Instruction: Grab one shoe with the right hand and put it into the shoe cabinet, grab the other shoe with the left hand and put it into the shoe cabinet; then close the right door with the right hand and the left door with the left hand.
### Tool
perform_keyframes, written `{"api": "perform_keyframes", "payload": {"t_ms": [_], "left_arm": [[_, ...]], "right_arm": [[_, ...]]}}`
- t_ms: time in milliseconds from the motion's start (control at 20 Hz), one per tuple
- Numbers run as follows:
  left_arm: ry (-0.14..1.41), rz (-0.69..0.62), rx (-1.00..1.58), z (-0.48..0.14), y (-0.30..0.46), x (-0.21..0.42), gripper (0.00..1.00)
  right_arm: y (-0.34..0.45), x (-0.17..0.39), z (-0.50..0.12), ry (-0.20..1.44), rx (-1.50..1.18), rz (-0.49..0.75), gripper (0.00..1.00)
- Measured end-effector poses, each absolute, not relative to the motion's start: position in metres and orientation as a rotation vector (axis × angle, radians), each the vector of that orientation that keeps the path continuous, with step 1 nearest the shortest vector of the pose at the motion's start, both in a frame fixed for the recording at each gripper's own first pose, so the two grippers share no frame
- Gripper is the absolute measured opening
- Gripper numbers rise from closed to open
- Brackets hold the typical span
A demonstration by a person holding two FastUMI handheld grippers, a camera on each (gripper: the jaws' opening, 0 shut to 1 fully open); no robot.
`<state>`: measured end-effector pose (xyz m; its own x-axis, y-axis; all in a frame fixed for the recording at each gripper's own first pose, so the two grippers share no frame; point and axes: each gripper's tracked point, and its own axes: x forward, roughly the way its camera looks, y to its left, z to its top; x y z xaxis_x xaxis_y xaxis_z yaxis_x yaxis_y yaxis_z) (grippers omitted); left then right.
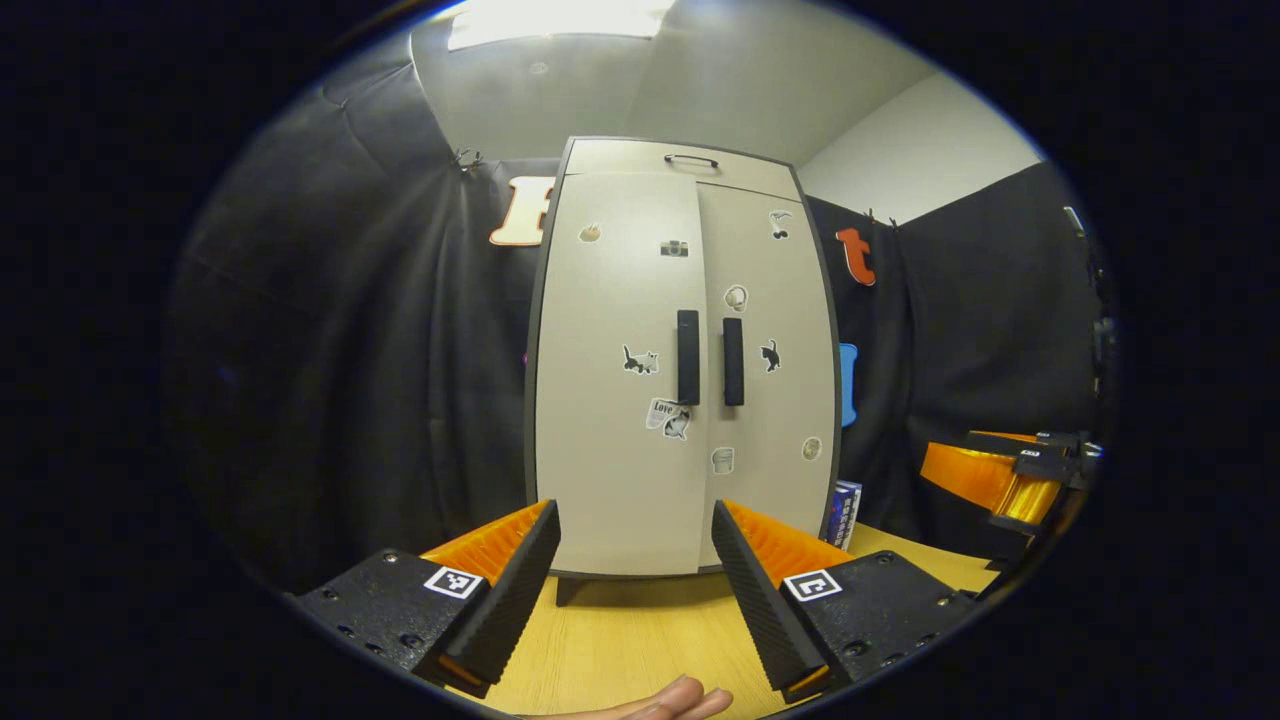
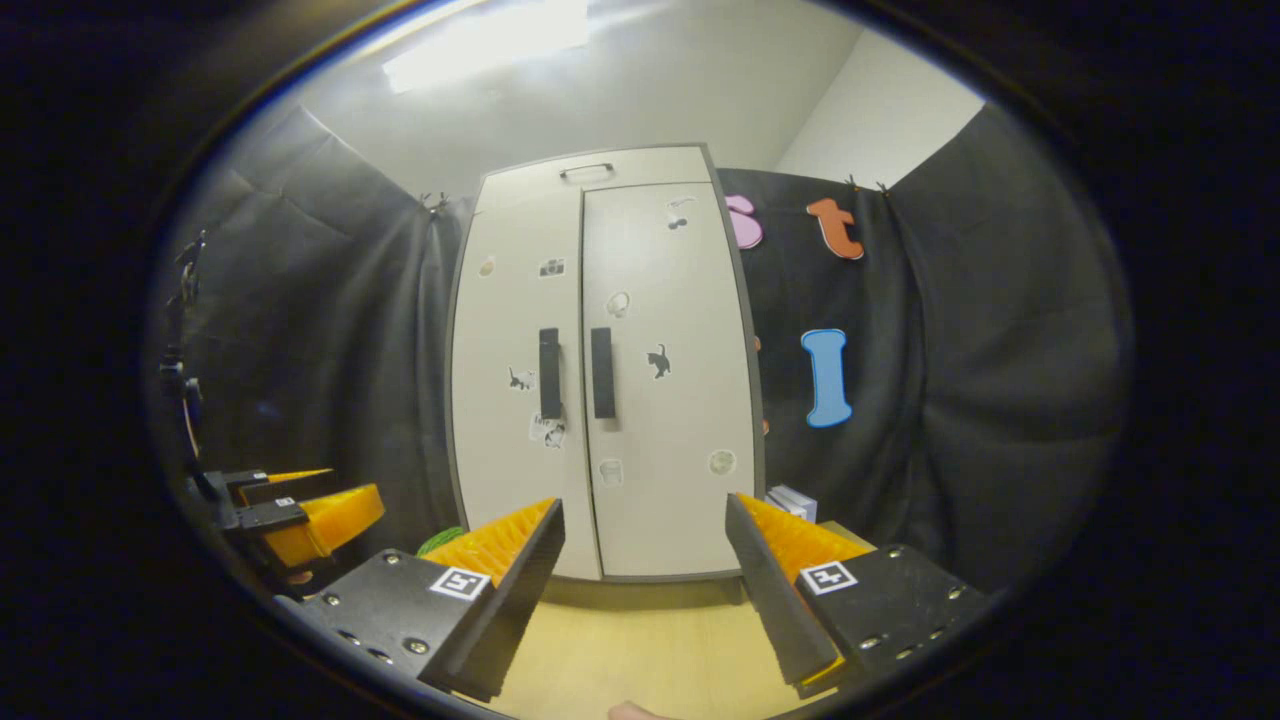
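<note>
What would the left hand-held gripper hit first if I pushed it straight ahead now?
Probably the shoe cabinet's shut doors: the open left hand-held gripper faces them near the bottom, with bare tabletop between. Depth is unclear.

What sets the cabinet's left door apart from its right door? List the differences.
1. The left door carries a camera sticker near its top; the right door carries a black cat sticker beside its handle.
2. The left handle sits at the left door's right edge; the right handle sits at the right door's left edge.

Shared: both doors are pale, have dark upright bar handles, and look shut.
</note>
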<state>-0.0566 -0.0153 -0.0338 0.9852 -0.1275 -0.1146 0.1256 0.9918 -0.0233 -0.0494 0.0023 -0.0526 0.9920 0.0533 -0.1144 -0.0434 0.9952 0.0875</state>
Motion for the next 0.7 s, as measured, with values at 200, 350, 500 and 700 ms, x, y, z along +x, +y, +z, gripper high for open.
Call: {"api": "perform_keyframes", "payload": {"t_ms": [200,350,500,700], "left_arm": [[0.092,-0.127,0.007,-0.03,-0.021,-0.062,0.94],[0.094,-0.126,0.003,-0.03,-0.028,-0.065,0.94],[0.091,-0.121,-0.006,-0.027,-0.029,-0.066,0.94],[0.065,-0.067,-0.006,-0.017,-0.014,-0.067,0.94]], "right_arm": [[0.0,-0.068,-0.063,0.132,0.006,0.043,0.97],[0.003,-0.077,-0.057,0.106,0.023,0.055,0.97],[0.002,-0.082,-0.052,0.088,0.022,0.057,0.97],[0.009,-0.086,-0.053,0.081,0.018,0.082,0.97]]}}
